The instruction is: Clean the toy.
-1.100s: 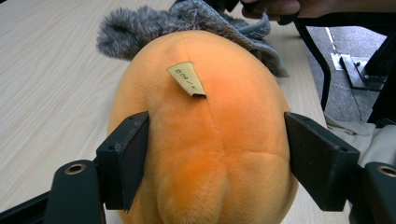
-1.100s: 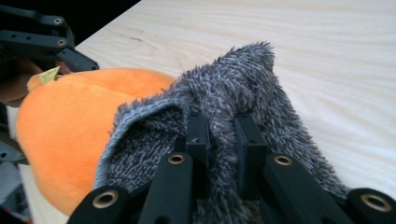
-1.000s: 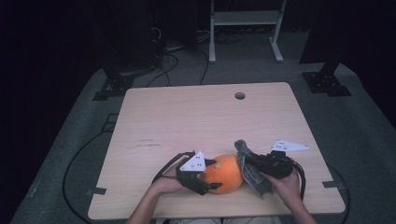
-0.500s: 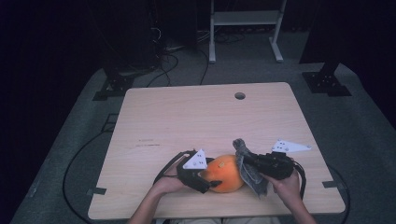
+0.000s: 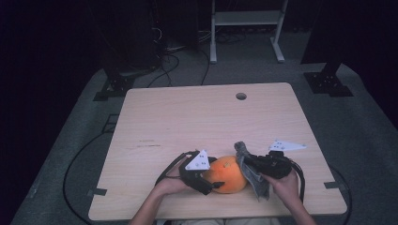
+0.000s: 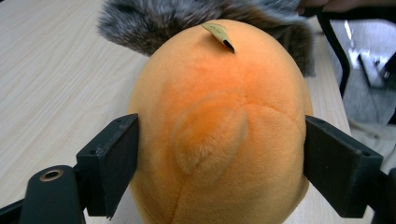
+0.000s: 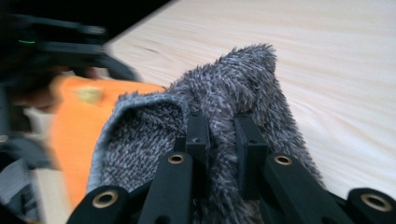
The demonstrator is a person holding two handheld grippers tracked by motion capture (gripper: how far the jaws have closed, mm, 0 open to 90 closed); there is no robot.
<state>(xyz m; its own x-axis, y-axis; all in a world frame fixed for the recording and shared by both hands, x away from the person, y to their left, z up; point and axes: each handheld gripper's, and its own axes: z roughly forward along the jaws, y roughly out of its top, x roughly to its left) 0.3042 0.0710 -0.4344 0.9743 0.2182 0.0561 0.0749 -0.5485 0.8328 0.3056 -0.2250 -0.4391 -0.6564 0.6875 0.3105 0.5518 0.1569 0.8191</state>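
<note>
while the left gripper [image 5: 206,180] is squeezing the orange plush ball [image 5: 228,174] at the table's [image 5: 187,117] 6 o'clock edge, the right gripper [image 7: 219,135] is pinching the fuzzy grey cover [image 7: 233,88] narrowly. both probably soft, light and squashy, so i'd be grabbing the cover's rim. left gripper view is showing a small tag [image 6: 218,32] on the ball's 12 o'clock end.

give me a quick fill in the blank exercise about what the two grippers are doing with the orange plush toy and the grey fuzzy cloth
1. The left gripper has a jaw on each side of the ____ plush toy.
2. The right gripper pinches a fuzzy cloth coloured ____.
3. Both things are over a ____ table.
4. In the high view the cloth lies to the toy's ____.

Missing words: orange; grey; wooden; right
</note>
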